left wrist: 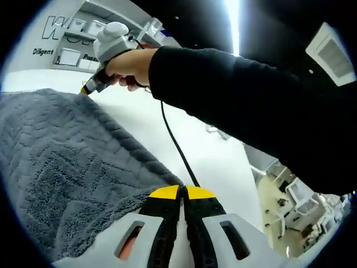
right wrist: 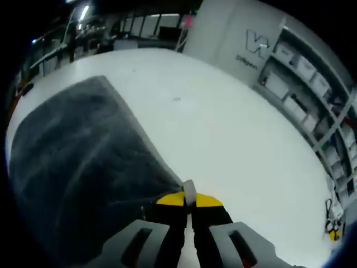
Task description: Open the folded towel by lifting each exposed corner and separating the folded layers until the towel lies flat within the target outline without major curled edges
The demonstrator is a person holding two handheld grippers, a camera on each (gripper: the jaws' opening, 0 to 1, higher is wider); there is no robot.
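The soft gray towel (left wrist: 72, 167) looks floppy. The left gripper (left wrist: 183, 192) and right gripper (right wrist: 188, 196) each pinch a corner tight.

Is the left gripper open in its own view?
No, the left gripper has its yellow-tipped fingers pressed together on a corner of the grey towel.

Both views sit low and close over the grey towel (left wrist: 67, 167), sharing it and the white table (right wrist: 223, 139).
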